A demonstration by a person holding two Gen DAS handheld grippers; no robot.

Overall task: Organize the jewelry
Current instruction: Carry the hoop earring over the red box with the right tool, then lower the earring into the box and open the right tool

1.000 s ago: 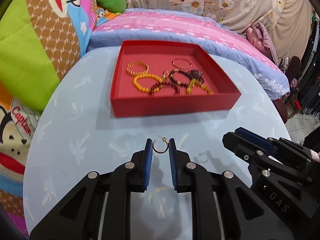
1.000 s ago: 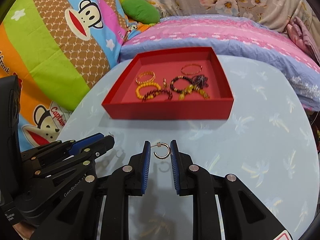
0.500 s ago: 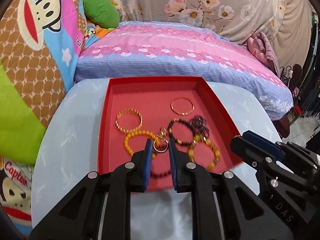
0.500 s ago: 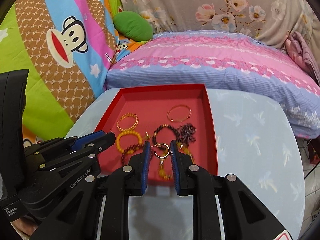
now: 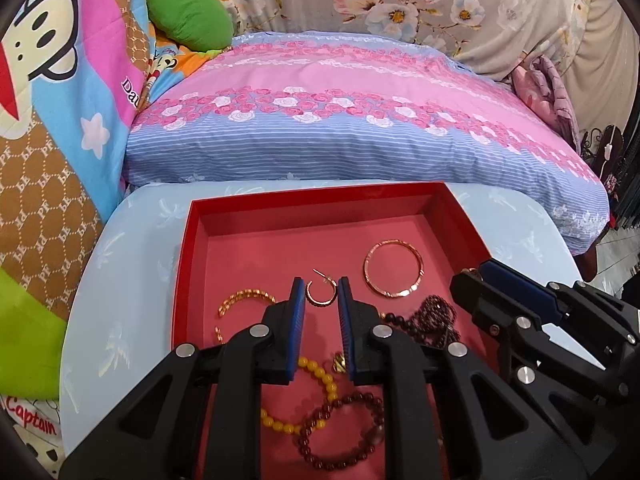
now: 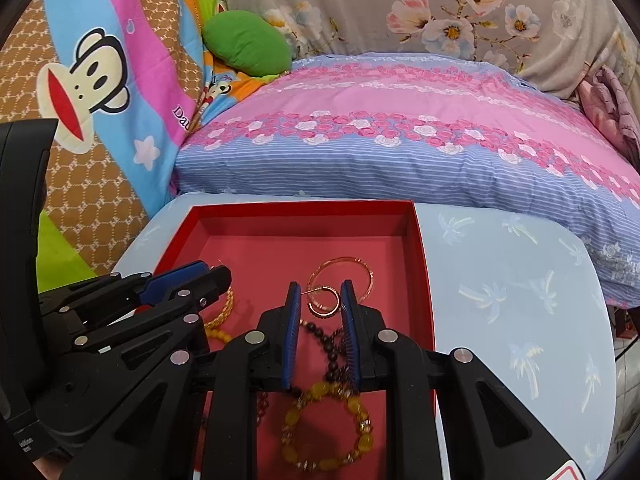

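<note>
Two thin gold hoop earrings [image 5: 321,293] [image 6: 323,299], each pinched in nearly closed tongs [image 5: 319,294] [image 6: 320,300].

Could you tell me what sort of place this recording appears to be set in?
Probably a bedroom in a home: a floral pillow and a cartoon monkey quilt lie behind a small table, which holds a red jewelry tray.

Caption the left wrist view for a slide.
Left gripper holds a small gold hoop earring above the red tray of beaded bracelets.
</note>
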